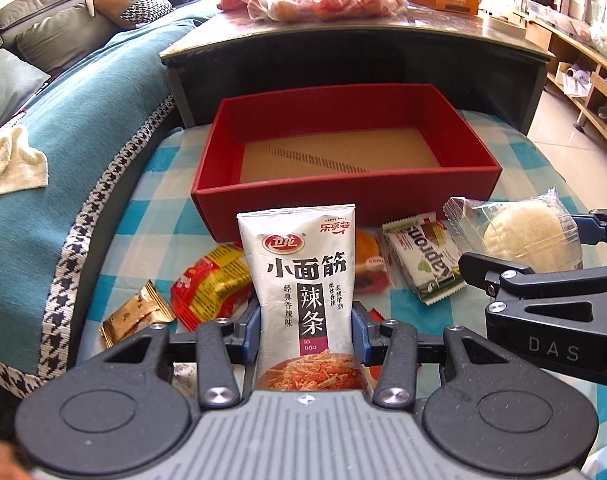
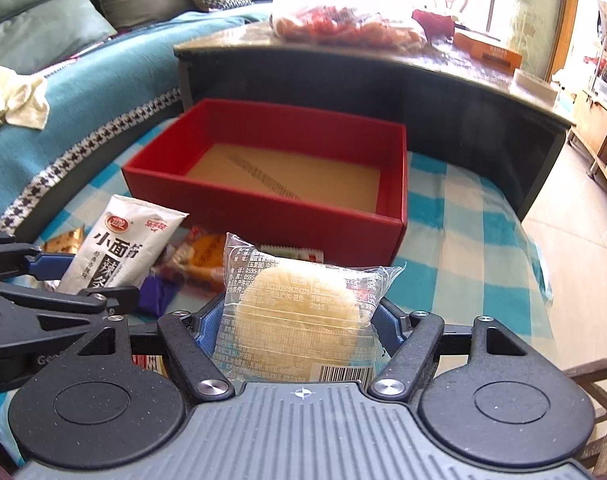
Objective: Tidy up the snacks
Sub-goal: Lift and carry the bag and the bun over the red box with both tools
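A: Left view first. What do you hold?

B: Your left gripper (image 1: pixel 306 322) is clamped on the white pouch (image 1: pixel 301 280). It stands tall between the blue pads so it can go over the wall of the red box (image 1: pixel 343 196) at twelve o'clock. The box has nothing in it. At three o'clock your right gripper (image 1: pixel 543 252) holds the bun pack (image 1: pixel 521 232). Loose snacks lie under the pouch: a red-yellow pack (image 1: pixel 207 284) at nine, a green wafer (image 1: pixel 419 256) at two.

A: Now the right view?

B: Your right gripper (image 2: pixel 299 320) squeezes the bun pack (image 2: pixel 299 312), clear wrap around a round pale bun. The red box (image 2: pixel 263 204) sits at twelve o'clock. The pouch (image 2: pixel 119 244) shows at nine, in your left gripper (image 2: pixel 83 276).
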The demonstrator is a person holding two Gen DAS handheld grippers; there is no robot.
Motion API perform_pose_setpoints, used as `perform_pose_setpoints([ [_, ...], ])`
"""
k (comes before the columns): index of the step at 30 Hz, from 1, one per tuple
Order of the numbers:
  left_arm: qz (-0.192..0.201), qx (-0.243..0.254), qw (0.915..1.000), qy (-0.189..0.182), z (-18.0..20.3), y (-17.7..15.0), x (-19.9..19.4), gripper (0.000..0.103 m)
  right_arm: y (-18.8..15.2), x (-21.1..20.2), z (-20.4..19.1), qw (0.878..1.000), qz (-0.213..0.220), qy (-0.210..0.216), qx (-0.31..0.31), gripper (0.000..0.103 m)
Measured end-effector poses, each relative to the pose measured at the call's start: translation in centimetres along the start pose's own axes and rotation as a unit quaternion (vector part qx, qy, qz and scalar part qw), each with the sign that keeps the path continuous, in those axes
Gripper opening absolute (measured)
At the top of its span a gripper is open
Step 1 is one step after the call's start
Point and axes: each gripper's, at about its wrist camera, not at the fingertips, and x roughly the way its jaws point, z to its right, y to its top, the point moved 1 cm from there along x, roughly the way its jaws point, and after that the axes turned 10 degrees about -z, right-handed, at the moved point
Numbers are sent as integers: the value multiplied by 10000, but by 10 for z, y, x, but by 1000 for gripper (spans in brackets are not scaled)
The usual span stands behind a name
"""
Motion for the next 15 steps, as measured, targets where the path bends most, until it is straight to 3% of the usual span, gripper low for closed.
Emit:
perform_pose_setpoints([
  [15,400,-71,9988,271,-5,57,3,76,41,-2,8,9987,497,-93,2,79],
])
